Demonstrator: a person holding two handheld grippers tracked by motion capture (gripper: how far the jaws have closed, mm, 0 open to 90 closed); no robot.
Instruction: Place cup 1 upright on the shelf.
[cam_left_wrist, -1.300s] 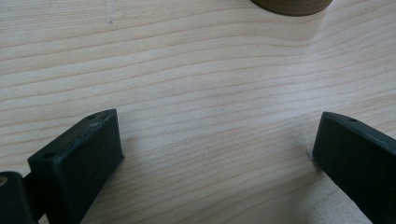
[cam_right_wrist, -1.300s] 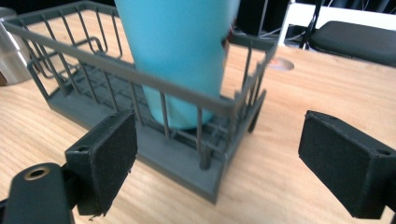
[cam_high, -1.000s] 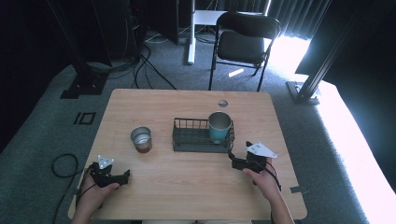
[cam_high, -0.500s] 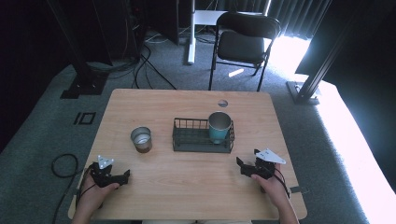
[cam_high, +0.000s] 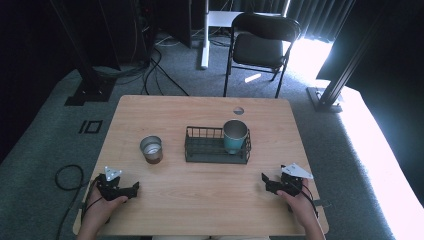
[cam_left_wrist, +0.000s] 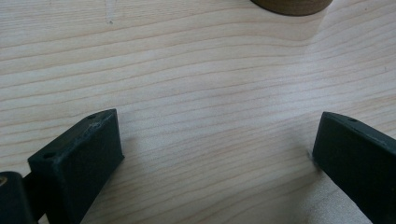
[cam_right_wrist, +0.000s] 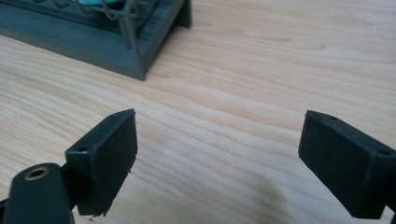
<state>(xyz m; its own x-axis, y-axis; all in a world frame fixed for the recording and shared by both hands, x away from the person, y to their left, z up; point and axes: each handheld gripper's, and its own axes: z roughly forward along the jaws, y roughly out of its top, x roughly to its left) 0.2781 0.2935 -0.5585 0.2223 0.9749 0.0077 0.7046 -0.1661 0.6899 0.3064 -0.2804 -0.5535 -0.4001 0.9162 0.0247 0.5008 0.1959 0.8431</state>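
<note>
While resting low on the table (cam_high: 210, 200), both hands, fingers spread.

- Lab or recording studio setting.
- Dark curtains (cam_high: 310, 15) and black rig stands (cam_high: 85, 75) ring the wooden counter (cam_high: 210, 200).
- Cables (cam_high: 150, 65) on grey carpet (cam_high: 50, 125); a folding chair (cam_high: 262, 45).

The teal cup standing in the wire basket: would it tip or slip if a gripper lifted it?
The teal cup looks like thin metal, so probably light and stiff. It stands taller than the wire basket, so a sideways nudge may tip it. Its smooth wall could slip between the jaws.
</note>
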